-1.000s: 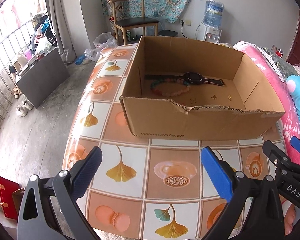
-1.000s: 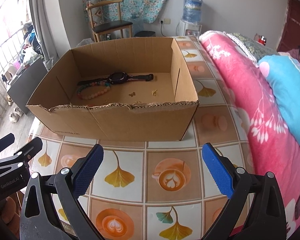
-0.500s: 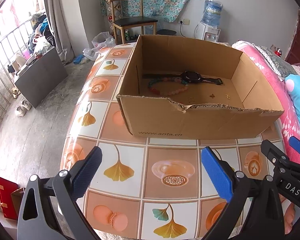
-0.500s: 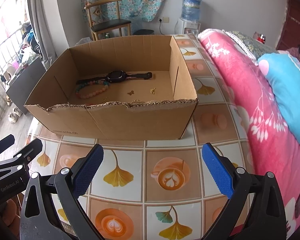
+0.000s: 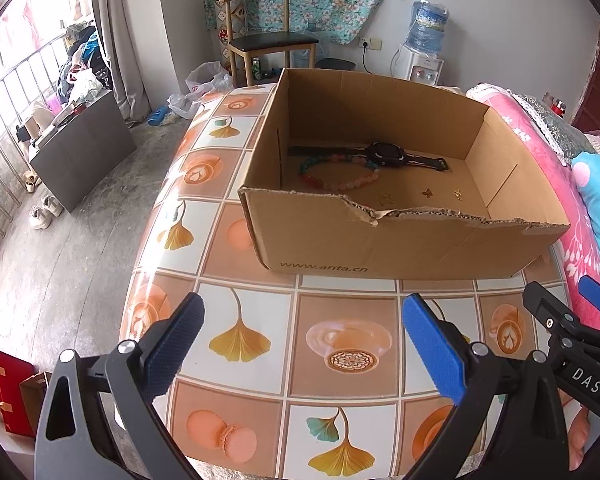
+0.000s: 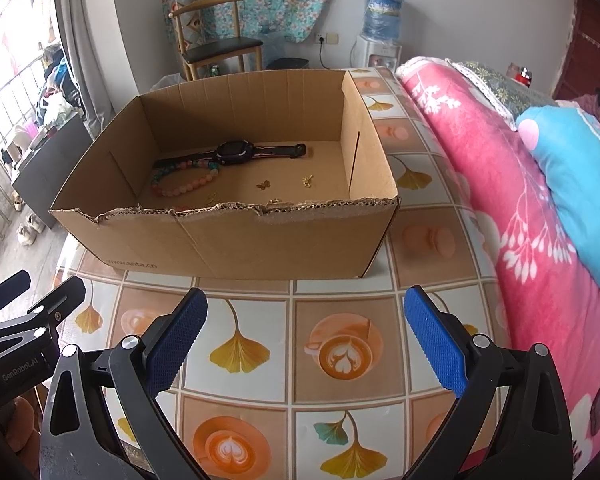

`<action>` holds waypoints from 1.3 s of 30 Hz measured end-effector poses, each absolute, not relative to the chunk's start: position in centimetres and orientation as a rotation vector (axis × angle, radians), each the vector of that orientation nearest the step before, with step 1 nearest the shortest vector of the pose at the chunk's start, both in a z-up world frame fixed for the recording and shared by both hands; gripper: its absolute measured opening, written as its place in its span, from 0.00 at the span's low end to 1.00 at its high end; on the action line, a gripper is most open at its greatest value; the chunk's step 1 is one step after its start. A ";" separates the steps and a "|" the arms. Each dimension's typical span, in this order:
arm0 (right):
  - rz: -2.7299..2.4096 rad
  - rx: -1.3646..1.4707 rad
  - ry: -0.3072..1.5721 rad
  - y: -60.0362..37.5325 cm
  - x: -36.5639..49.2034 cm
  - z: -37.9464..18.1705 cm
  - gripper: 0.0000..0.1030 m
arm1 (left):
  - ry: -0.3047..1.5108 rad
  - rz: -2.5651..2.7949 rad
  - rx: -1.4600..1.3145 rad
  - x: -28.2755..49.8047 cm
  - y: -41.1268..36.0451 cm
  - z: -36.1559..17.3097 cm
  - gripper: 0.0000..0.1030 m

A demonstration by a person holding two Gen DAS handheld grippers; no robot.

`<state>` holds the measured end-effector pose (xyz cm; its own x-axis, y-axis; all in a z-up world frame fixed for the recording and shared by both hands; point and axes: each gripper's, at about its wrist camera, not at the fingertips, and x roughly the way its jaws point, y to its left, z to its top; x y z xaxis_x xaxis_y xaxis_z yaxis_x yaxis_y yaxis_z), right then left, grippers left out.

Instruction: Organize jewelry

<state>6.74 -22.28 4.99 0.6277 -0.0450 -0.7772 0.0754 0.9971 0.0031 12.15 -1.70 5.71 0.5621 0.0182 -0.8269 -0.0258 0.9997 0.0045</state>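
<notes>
— So, where does the jewelry sit?

— Inside the cardboard box [image 5: 340, 240], which stands on the tiled tablecloth [image 5: 240, 336] printed with ginkgo leaves and coffee cups. A black smartwatch [image 5: 384, 155] lies flat near the far wall, strap stretched out. A beaded bracelet [image 5: 336, 178] of pink, red and green beads lies just in front of it, touching the watch at one end.

— Anything smaller?

— Three small gold pieces on the box floor, nearer the torn front wall: a gold butterfly charm [image 5: 427, 191], a gold earring [image 5: 457, 194] to its right, and another gold piece [image 5: 385, 199] left of both. From the right wrist view a fourth glint [image 6: 275, 201] shows just behind the front wall, too small to identify.

— And the grippers?

— Both are over the near part of the table, well apart from the box. The left gripper [image 5: 300, 344] has its blue pads spread wide with nothing between them. The right gripper [image 6: 305, 340] is likewise spread wide and empty.

— Do they see each other?

— Yes. The right one's tip shows at the right edge of the left view, and the left one's at the left edge of the right view.

— What surrounds the table?

— A pink floral quilt [image 6: 500, 184] lies along the right edge, and a wooden chair [image 5: 268, 46] and water dispenser [image 5: 424, 52] stand by the far wall.
</notes>
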 end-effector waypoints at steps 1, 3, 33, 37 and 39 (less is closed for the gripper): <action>-0.069 0.036 0.890 -22.3 6.7 5.0 0.92 | 0.974 0.026 -0.009 12.2 -1.7 5.7 0.95; -0.068 0.038 0.890 -22.3 6.7 5.0 0.92 | 0.974 0.025 -0.009 12.2 -1.7 5.7 0.95; -0.069 0.040 0.898 -22.3 6.6 4.8 0.92 | 0.974 0.025 -0.011 12.1 -1.6 5.8 0.95; -0.070 0.043 0.900 -22.4 6.7 4.8 0.92 | 0.975 0.024 -0.011 12.1 -1.6 5.8 0.95; -0.072 0.046 0.902 -22.5 6.7 4.8 0.92 | 0.975 0.023 -0.012 12.1 -1.6 5.8 0.95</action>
<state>6.70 -22.50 4.80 0.6180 -0.0430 -0.7850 0.0813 0.9966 0.0094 12.09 -1.61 5.79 0.5612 0.0144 -0.8276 -0.0248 0.9997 0.0006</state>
